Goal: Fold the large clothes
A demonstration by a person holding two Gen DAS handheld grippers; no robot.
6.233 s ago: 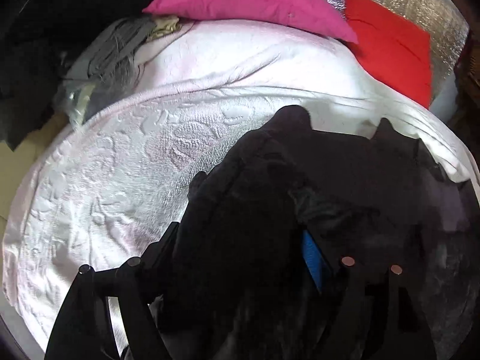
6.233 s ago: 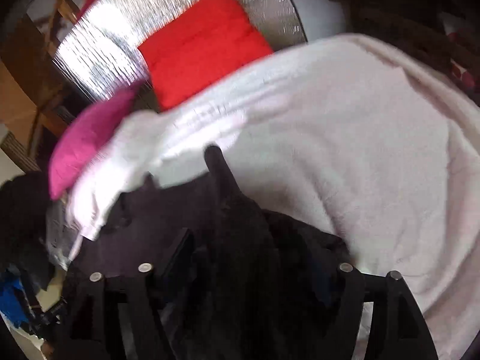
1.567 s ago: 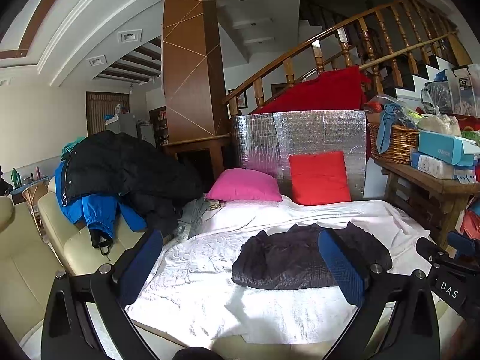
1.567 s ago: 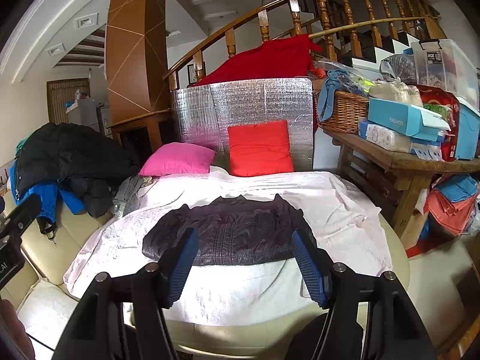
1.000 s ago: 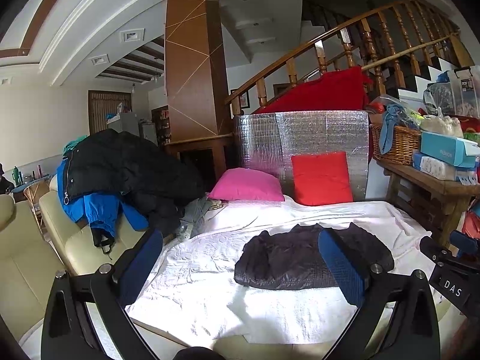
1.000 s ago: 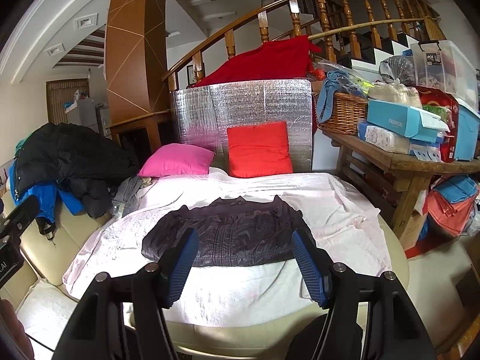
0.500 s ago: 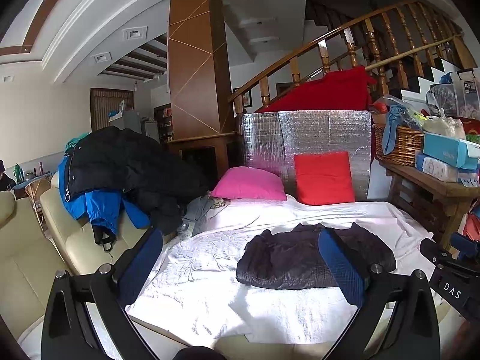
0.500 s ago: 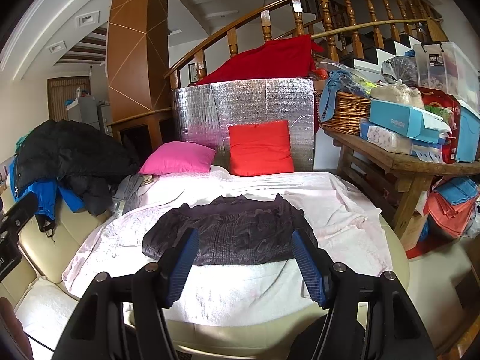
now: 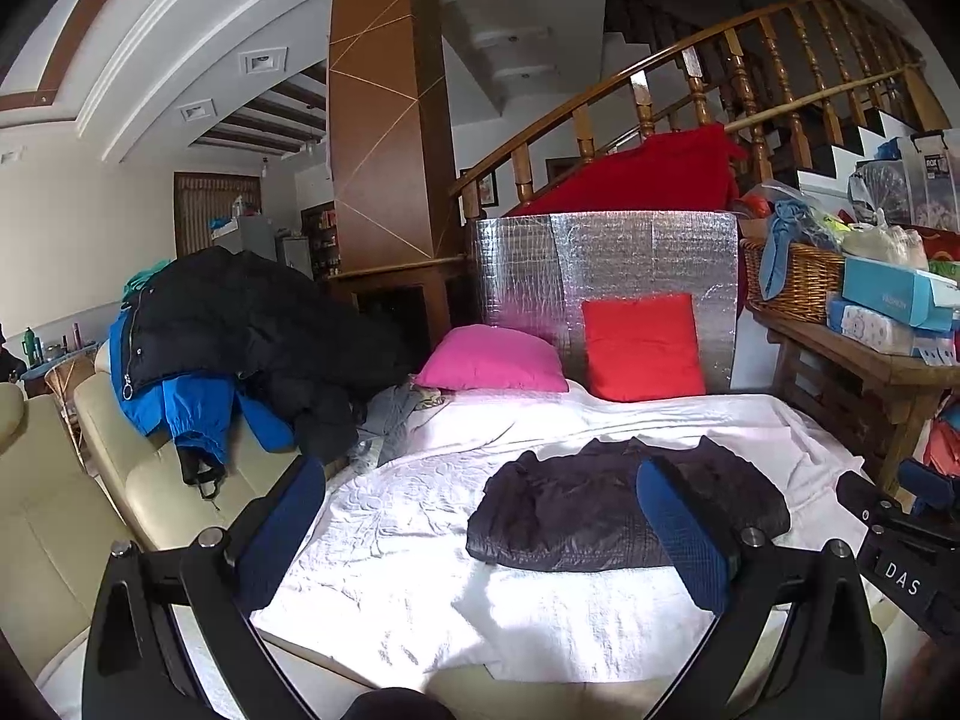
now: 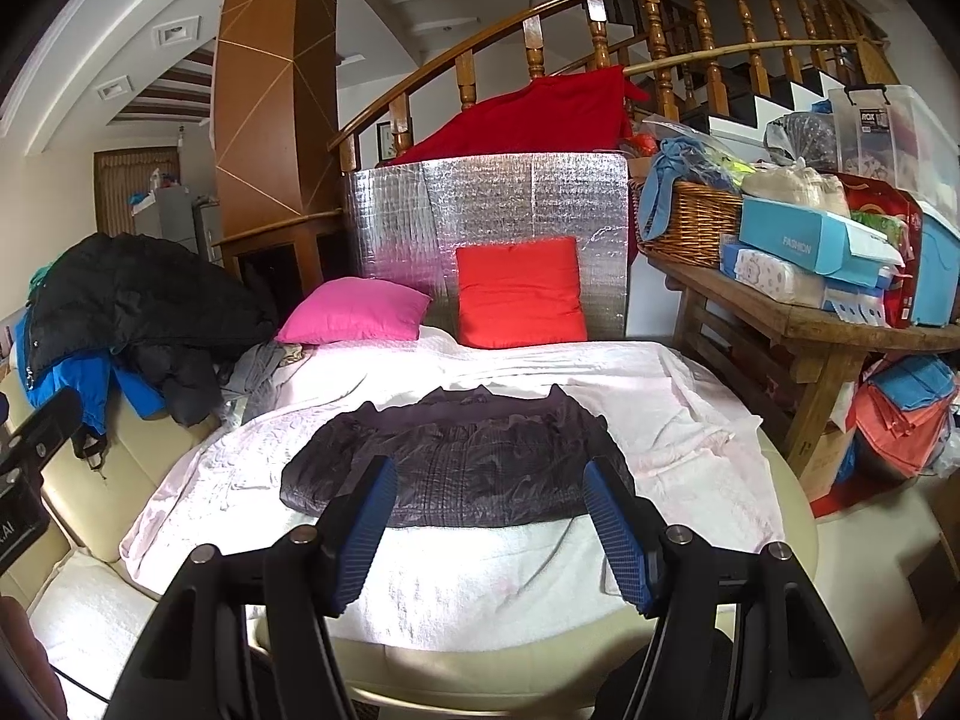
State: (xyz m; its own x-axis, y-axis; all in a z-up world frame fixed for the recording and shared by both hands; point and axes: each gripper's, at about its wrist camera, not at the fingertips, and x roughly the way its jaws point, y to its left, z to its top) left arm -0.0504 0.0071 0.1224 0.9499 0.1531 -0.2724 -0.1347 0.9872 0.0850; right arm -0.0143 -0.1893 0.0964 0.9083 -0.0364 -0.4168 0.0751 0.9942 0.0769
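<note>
A dark jacket (image 10: 462,468) lies folded flat on the white bedspread (image 10: 660,420), near the bed's front edge, with a pink pillow (image 10: 354,309) and a red pillow (image 10: 519,294) at the far end. Left tongs (image 9: 480,525) and right tongs (image 10: 489,531) both stand wide apart, empty, well short of the jacket

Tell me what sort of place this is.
Most likely a lived-in home's living room: a wooden staircase railing, a cream sofa heaped with jackets, and a folded dark jacket on a white-covered surface.
</note>
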